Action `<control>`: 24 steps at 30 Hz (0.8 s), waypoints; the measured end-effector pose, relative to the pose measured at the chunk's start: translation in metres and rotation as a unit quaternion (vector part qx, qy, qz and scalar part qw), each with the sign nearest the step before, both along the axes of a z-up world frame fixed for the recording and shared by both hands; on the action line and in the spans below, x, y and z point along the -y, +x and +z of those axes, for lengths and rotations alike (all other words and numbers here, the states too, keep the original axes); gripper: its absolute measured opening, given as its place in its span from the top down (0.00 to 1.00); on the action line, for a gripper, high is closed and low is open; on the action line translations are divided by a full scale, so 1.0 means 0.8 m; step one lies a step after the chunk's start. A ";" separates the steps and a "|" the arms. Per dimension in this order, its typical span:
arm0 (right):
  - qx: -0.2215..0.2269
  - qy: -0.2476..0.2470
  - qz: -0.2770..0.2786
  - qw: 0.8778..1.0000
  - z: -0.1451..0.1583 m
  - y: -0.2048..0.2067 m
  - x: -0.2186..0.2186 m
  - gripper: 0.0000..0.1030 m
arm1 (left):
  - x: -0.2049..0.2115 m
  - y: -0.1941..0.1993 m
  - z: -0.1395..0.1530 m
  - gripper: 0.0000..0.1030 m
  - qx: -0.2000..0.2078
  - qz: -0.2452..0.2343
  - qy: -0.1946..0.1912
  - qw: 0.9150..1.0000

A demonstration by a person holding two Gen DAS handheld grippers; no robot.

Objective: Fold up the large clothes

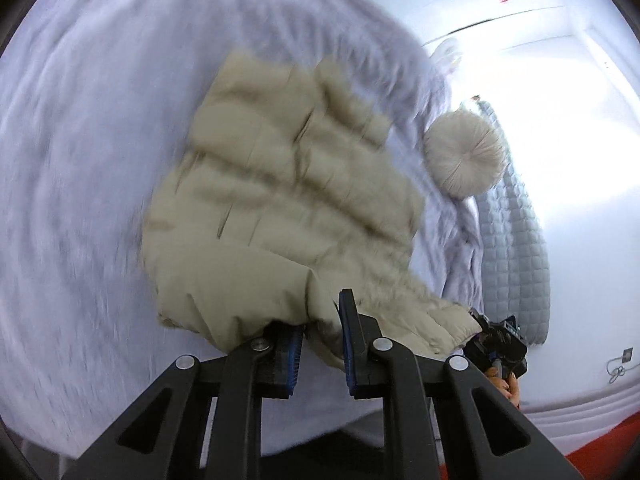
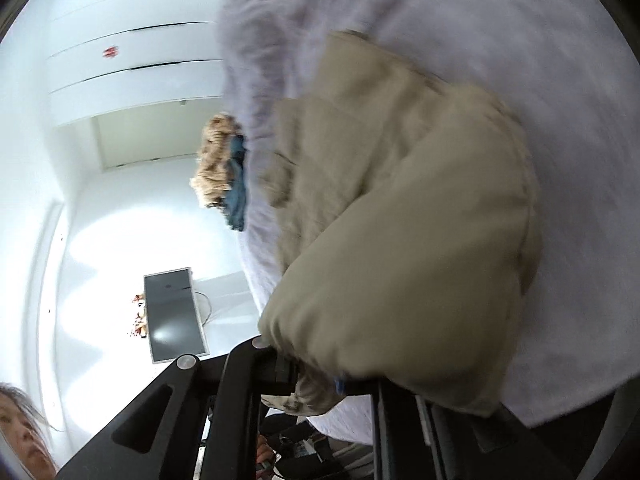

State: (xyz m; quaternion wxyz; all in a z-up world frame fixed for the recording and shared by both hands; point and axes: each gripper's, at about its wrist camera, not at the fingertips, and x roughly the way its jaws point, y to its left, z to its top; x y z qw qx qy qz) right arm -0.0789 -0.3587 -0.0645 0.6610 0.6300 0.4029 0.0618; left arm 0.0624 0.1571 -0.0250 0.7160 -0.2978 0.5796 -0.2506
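A beige puffer jacket (image 1: 288,200) lies on a pale lilac bed cover (image 1: 80,160). My left gripper (image 1: 320,344) is shut on the jacket's near edge, with beige cloth pinched between its blue pads. The right gripper (image 1: 496,340) shows at the jacket's right corner, gripping a sleeve cuff. In the right wrist view the jacket (image 2: 400,240) bulges over my right gripper (image 2: 320,380), which is shut on its edge; the fingertips are mostly hidden by cloth. Both views are blurred by motion.
A round beige cushion (image 1: 464,156) and a grey quilted blanket (image 1: 516,240) lie at the bed's right side. A folded teal and tan pile (image 2: 224,172) sits at the bed's far edge. A dark monitor (image 2: 172,312) stands on the white floor. A person's face (image 2: 20,436) is low left.
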 end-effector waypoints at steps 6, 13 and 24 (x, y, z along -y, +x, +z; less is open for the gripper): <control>0.049 -0.028 0.009 0.998 0.037 0.076 0.014 0.87 | 0.007 0.073 0.037 0.82 0.061 0.007 0.016 0.998; 0.062 -0.057 0.032 0.996 0.047 0.167 0.029 0.87 | 0.020 0.157 0.030 0.82 0.073 0.025 0.034 0.996; 0.013 -0.082 0.034 0.996 -0.032 0.310 0.060 0.87 | 0.074 0.295 -0.061 0.82 0.048 0.008 0.141 0.989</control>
